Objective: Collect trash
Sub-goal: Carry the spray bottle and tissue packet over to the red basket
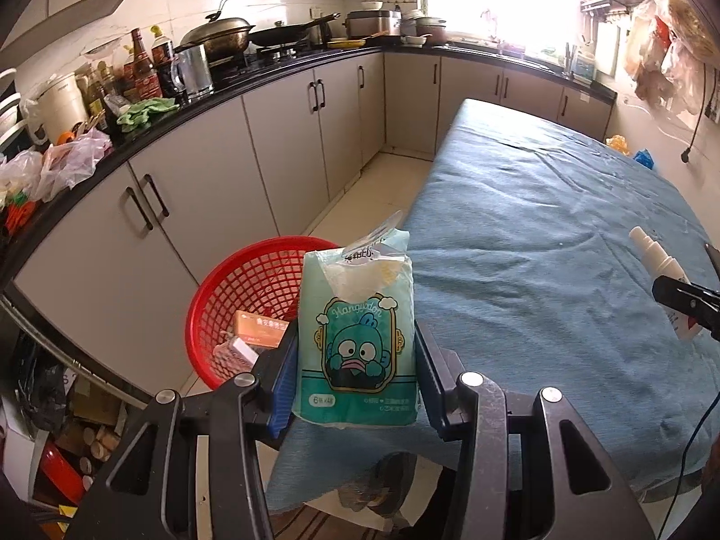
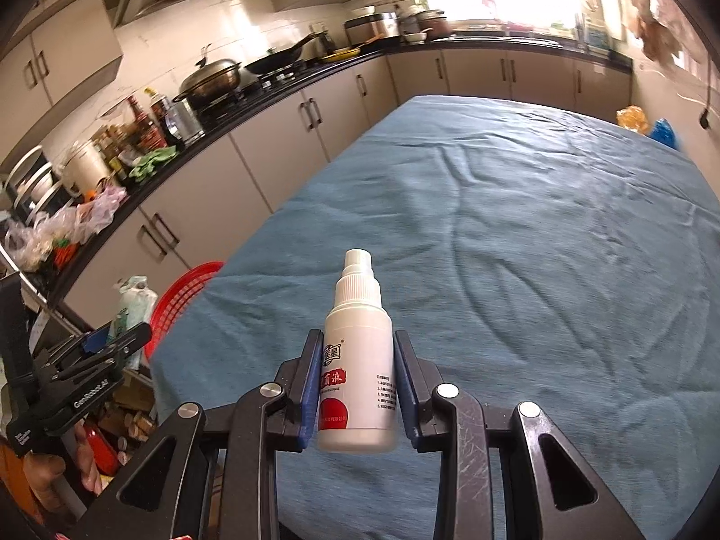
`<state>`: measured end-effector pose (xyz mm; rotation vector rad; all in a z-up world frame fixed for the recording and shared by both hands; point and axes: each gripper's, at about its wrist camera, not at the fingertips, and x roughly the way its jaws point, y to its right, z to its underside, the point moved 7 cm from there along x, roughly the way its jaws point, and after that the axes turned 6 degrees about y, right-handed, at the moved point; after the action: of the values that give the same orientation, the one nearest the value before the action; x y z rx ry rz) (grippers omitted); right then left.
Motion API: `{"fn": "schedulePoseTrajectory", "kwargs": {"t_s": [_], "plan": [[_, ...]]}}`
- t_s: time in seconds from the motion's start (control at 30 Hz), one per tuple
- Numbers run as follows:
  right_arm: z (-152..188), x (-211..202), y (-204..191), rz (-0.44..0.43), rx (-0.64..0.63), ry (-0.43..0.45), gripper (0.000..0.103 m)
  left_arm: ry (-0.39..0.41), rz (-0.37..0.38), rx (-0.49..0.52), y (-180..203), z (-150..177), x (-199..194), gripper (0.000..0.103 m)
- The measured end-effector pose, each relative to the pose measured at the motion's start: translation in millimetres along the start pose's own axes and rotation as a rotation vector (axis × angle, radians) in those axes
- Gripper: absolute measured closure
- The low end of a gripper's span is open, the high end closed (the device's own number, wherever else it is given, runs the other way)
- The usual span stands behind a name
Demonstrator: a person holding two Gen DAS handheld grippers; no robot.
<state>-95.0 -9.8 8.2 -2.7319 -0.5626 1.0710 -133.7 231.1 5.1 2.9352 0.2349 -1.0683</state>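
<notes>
Between left tongs point(image 1: 355, 355), "Hangyodon" tissue pack point(image 1: 357, 337); right tongs point(image 2: 357, 387) grip spray bottle point(image 2: 357, 360)

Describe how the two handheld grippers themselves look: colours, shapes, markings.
Both are matte black. The left gripper and right gripper each have flat fingers faced with ribbed blue pads, angular arms with triangular cut-outs and round silver bolt heads. The left gripper's side bears white "GenRobot.AI" lettering. A bare hand holds it; no sleeve shows.

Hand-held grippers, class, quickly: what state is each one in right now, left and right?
Left hand-held gripper: closed on the tissue pack, near the red basket.
Right hand-held gripper: closed on the white spray bottle, above the blue tablecloth.
</notes>
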Motion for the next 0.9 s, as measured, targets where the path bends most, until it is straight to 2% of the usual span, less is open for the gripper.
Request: {"fn": "schedulePoseTrajectory", "kwargs": {"t_s": [0.63, 0.9], "plan": [[7, 58, -117, -0.141, -0.146, -0.079, 0.071, -0.026, -0.085, -0.085, -69, 16, 15, 0.057], [10, 75, -149, -0.187, -0.181, -0.105, 0.071, -0.039, -0.100, -0.108, -87, 20, 22, 0.057]]}}
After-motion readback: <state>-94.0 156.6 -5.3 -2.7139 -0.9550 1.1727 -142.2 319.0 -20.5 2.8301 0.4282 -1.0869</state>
